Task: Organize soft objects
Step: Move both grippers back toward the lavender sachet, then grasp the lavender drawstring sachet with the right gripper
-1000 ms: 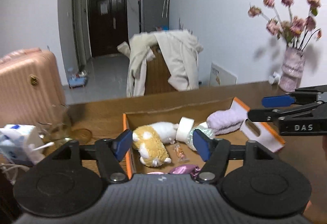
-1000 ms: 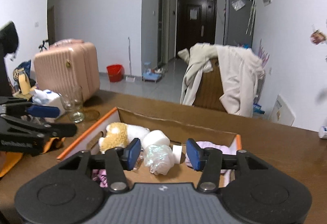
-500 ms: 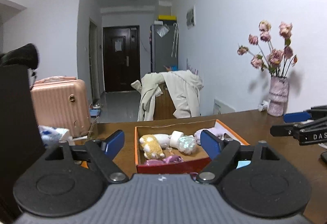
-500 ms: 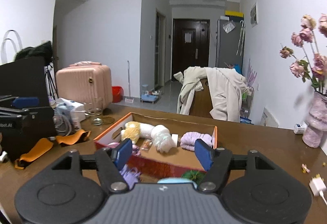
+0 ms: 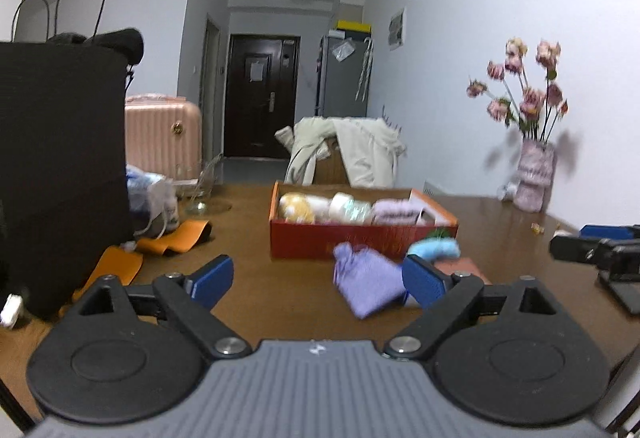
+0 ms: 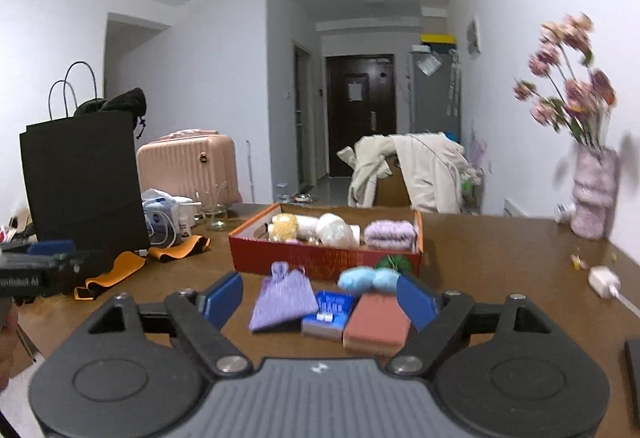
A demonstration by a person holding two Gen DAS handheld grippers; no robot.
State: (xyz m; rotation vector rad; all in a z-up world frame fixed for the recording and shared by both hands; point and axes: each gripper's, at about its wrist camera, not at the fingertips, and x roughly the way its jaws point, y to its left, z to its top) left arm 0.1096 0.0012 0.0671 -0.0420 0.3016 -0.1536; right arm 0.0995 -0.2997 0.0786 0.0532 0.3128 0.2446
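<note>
Wooden table, unreadable gripper lettering

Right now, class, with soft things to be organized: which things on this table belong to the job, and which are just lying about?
Job: red box with soft toys inside; purple pouch; blue fluffy thing; green fluffy thing.

Lying about: black bag; vase; charger; glass; orange strap; blue packet; pink block.

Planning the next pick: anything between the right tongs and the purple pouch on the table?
Nothing visible. The purple pouch lies on bare table just ahead of the open right tongs, the blue packet touching its right edge.
</note>
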